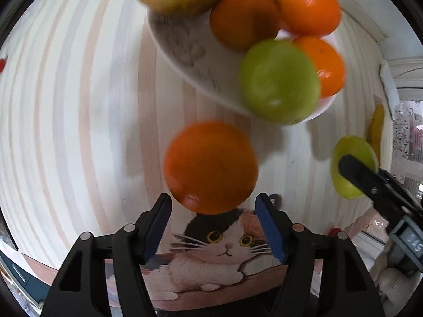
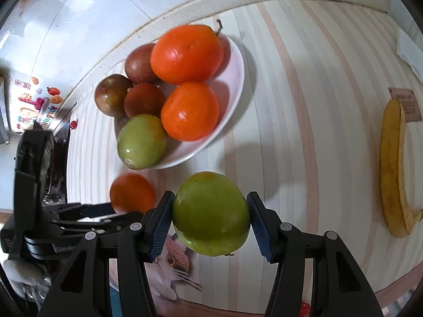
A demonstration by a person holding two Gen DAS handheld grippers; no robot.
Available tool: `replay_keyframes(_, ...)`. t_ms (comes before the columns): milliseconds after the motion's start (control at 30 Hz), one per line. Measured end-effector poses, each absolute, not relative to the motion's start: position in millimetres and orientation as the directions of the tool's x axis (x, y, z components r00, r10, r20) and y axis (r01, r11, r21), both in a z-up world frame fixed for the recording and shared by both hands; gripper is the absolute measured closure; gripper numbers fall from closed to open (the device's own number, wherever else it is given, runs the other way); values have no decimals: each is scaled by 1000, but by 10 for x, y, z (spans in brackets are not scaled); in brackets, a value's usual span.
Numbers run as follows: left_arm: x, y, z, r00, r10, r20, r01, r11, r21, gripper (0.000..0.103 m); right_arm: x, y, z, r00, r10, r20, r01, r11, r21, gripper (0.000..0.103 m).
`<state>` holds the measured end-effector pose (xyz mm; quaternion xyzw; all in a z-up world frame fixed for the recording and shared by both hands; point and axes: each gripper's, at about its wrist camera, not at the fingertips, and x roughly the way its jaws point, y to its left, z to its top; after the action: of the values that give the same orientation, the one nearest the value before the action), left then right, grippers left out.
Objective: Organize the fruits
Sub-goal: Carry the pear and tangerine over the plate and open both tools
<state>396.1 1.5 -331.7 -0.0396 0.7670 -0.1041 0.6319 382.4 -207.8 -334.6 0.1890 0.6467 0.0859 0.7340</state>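
Note:
A white bowl (image 2: pixel 232 84) holds several oranges, brownish fruits and a green fruit (image 2: pixel 141 141); it also shows in the left wrist view (image 1: pixel 185 60). My right gripper (image 2: pixel 210 218) is shut on a green fruit (image 2: pixel 211 214), held above the striped table near the bowl. My left gripper (image 1: pixel 212 206) is open, with a loose orange (image 1: pixel 210 167) just ahead of its fingertips. That orange (image 2: pixel 130 192) shows beside the left gripper in the right wrist view. In the left wrist view the right gripper's finger (image 1: pixel 370 179) lies across the held green fruit (image 1: pixel 351 163).
A banana (image 2: pixel 394 169) lies on the striped table at the right, next to a small brown card (image 2: pixel 405 103). A cat picture (image 1: pixel 224 240) covers the table's near edge. A wall ledge (image 2: pixel 185 8) runs behind the bowl.

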Motion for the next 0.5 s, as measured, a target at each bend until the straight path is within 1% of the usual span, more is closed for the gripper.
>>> replay_keyframes(100,3966,43,-3392,-189,-188,-964,44,979,-200,39,3806,-2064,-3379,142,368,-919,118,915,385,44)
replay_keyframes(133,3969,54,-3391,-186,-204,-961,34,976,-214,39,3798,-2069,-3381,143,366,-920,120,916,383,44)
replay_keyframes(367,3971,174,-3087,-101,-243,-965,-4,970,-244,39,3787,-2100,-3378,146,364,-920,135,914,383,44)
replay_keyframes(500,4076,79,-3225,-128,-227,-965,4,973,-230,39,3794,-2094,-3405,142,368,-919,144,911,387,44)
